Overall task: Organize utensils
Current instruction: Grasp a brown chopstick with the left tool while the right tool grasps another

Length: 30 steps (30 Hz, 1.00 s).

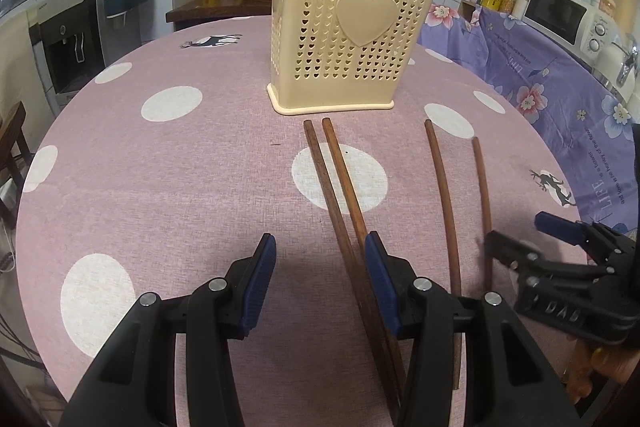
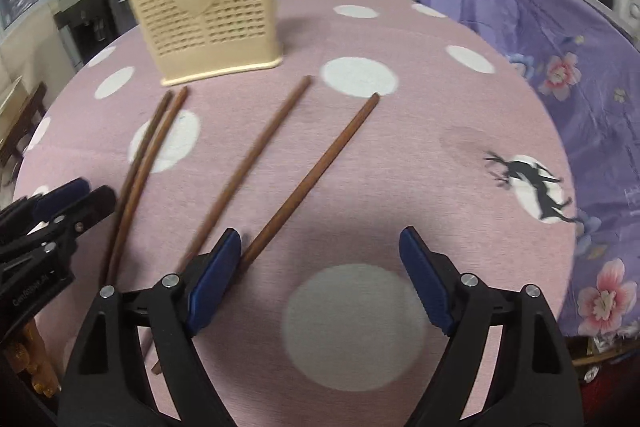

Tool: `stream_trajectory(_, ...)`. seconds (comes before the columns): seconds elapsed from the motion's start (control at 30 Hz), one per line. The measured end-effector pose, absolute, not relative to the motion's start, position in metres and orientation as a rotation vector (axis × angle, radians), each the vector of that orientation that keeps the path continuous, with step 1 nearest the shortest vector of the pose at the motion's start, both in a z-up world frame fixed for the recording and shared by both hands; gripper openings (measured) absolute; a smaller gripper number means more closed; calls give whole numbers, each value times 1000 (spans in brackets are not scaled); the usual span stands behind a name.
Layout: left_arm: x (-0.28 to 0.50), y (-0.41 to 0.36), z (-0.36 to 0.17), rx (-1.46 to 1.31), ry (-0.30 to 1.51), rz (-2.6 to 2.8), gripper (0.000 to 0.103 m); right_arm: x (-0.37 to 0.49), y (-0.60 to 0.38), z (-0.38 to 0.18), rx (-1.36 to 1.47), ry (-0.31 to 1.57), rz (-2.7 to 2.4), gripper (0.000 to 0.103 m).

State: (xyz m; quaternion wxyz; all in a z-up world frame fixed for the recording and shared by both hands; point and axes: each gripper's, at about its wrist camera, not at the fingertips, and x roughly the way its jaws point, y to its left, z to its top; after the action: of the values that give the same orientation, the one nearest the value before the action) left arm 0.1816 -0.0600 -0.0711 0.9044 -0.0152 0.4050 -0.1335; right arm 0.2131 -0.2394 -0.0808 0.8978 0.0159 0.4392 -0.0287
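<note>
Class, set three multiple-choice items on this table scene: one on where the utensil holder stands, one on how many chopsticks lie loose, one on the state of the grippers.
1. The holder stands
A. beyond the chopsticks' far tips
B. between the grippers
C. off the table

2. Loose chopsticks on the tablecloth:
A. two
B. four
C. six

3. The left gripper and right gripper are
A. both shut on chopsticks
B. both open
C. one shut

Answers:
1 A, the sticks point toward its base.
2 B, two touching, two apart.
3 B, each pair of pads stands wide, holding nothing.
</note>
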Motion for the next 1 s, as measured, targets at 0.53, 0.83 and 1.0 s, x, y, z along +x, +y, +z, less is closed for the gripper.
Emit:
stream_trajectory(0.53,205,-74,-75,26,878,-277,30,229,-250,-88,84,910,-84,80)
stream_trajectory(0.83,240,-79,-75,143,906,-258,21,262,-263,-84,105,904,-84,62)
stream_trajectory(1.0,262,-66,-72,72,939,-268,12,290,-267,-81,175,917,-38,45)
